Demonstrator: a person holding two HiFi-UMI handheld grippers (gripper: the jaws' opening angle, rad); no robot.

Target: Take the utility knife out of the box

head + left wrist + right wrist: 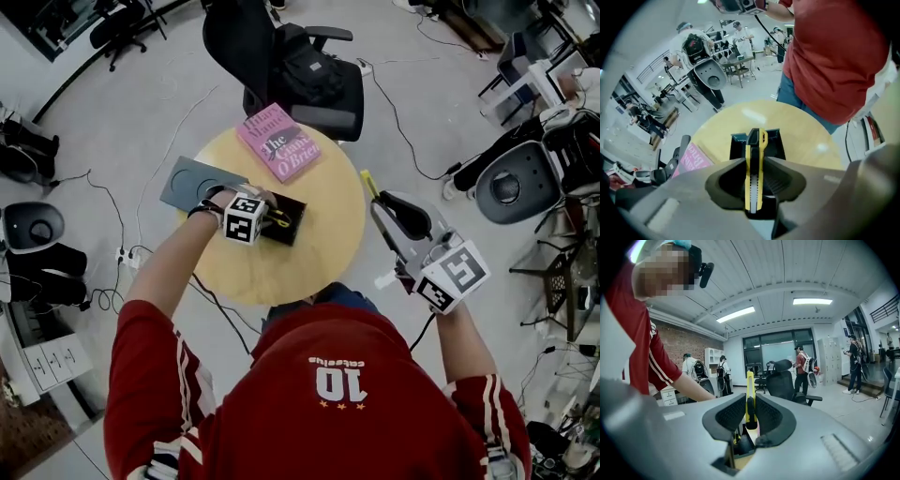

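My left gripper [270, 217] points down over the open black box [294, 231] in the middle of the round wooden table [319, 272]. In the left gripper view it [754, 165] is shut on the yellow and black utility knife [756, 138], which stands lengthwise between the pads just above the box [774, 143]. My right gripper [382, 202] hovers off the table's right edge, roughly level. It [750, 411] is shut on a slim yellow tool [750, 385] that sticks out past the fingertips; its tip [367, 181] shows in the head view.
A pink book [278, 142] lies at the table's far side, and the grey box lid [192, 183] overhangs the left edge. A black office chair with a backpack [305, 75] stands behind the table. Cables run across the floor; more chairs stand right.
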